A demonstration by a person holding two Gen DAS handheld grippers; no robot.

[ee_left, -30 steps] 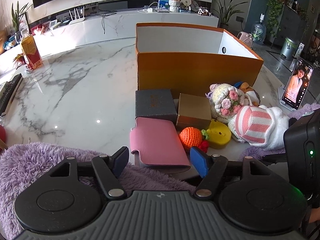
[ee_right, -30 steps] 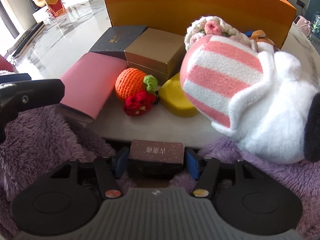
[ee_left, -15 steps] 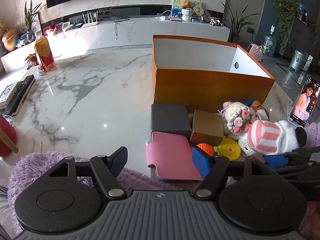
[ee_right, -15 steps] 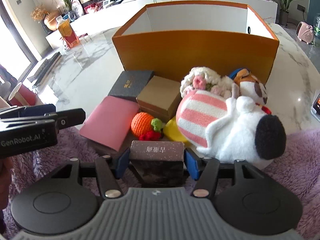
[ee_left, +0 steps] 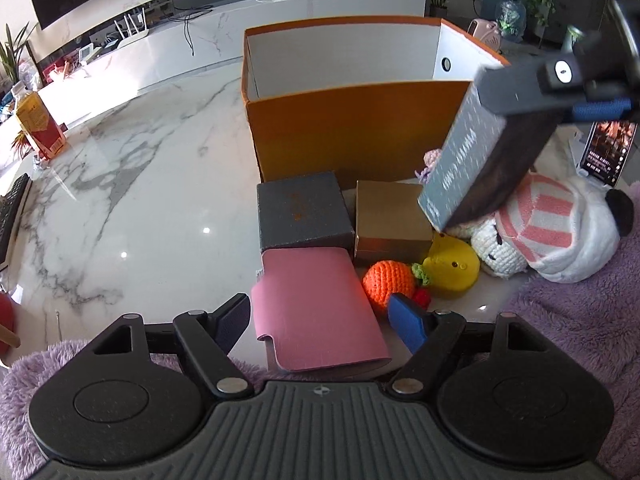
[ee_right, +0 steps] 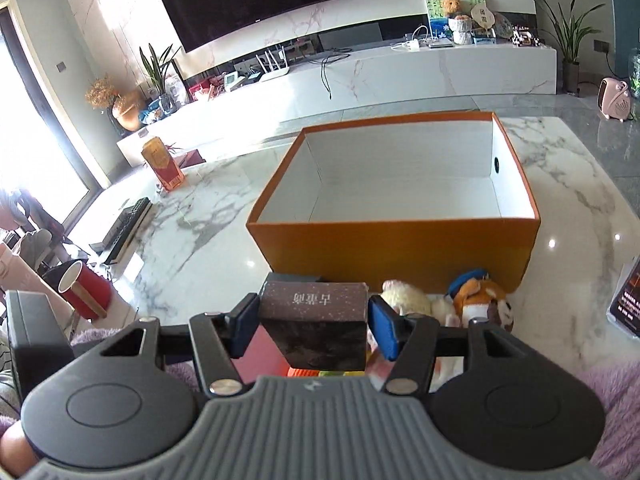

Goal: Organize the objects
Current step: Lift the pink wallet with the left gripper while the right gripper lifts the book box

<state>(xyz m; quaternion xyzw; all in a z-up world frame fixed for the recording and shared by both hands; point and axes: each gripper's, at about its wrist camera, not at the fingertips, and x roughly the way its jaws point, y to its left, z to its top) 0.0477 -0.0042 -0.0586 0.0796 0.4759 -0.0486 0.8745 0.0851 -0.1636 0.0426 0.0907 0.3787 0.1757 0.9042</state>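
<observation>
So on the left of the tabletop (ee_left: pixel 132 184) it's mostly bare marble, which makes sense since everything to sort is bunched up in front of the orange box (ee_left: pixel 352 136). The left hand-held gripper (ee_left: pixel 320 320) sits low at the near edge with its jaws spread wide and just been opening further, the pink case (ee_left: pixel 316 312) lying between them but neither pad pressing on it. Looks like it's lining up to grab that one, since it's the closest item.

Moving right, the grey box (ee_left: pixel 304 212) and tan box (ee_left: pixel 390 220) sit side by side against the orange box's near wall, with the orange crochet fruit (ee_left: pixel 388 284) and yellow toy (ee_left: pixel 454 268) just in front. Further right is the striped plush (ee_left: pixel 560 236).

The right hand-held gripper (ee_right: pixel 312 320) is clamped on the dark speckled box (ee_right: pixel 316 320), gripping its two sides, and holds it up in the air over the plush toys, near the orange box's front wall. Probably raised like that to clear the rim, since the inside (ee_right: pixel 404 184) is empty.
</observation>
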